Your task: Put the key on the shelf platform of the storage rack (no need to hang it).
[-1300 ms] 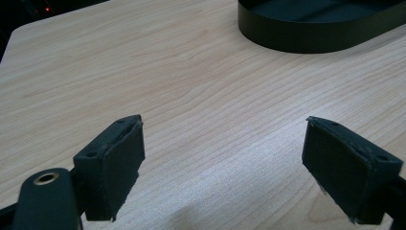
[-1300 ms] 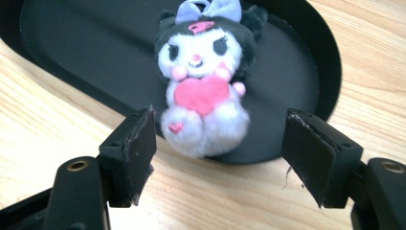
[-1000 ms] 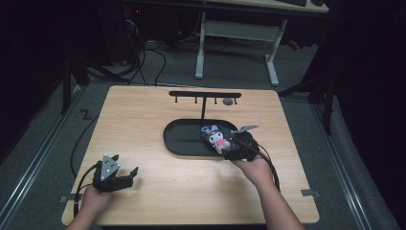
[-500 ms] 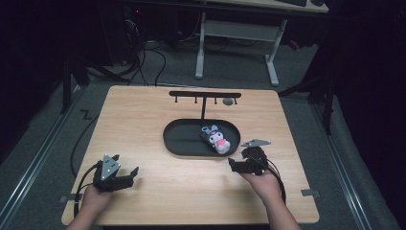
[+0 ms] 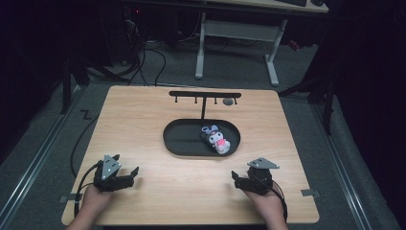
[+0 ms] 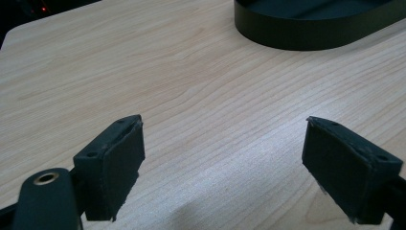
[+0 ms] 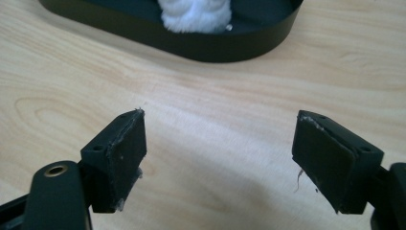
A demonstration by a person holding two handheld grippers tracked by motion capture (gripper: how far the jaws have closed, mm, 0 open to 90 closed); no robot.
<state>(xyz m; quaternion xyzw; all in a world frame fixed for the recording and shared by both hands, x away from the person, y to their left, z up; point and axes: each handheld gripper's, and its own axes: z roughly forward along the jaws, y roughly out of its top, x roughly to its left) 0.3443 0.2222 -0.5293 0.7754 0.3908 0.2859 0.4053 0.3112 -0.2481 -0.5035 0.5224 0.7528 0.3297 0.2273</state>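
A small plush toy (image 5: pixel 216 139), white and pink with dark ears, lies in the right half of a black oval tray (image 5: pixel 182 141) at the table's middle. Its white fur (image 7: pixel 195 14) peeks over the tray rim (image 7: pixel 210 47) in the right gripper view. My right gripper (image 5: pixel 238 178) rests near the front edge, right of centre, open with nothing between its fingers. My left gripper (image 5: pixel 134 172) sits at the front left, also open and empty. The tray's wall (image 6: pixel 306 38) shows at the top of the left gripper view.
A black T-shaped rack (image 5: pixel 205 96) with small hooks stands behind the tray, and a grey round object (image 5: pixel 228 101) lies by its right end. Bare wooden tabletop (image 5: pixel 182 182) lies between the two grippers. Desk legs and cables are beyond the far edge.
My right gripper let go of the plush toy in the tray and drew back to the table's front right, now open. The left gripper stayed put.
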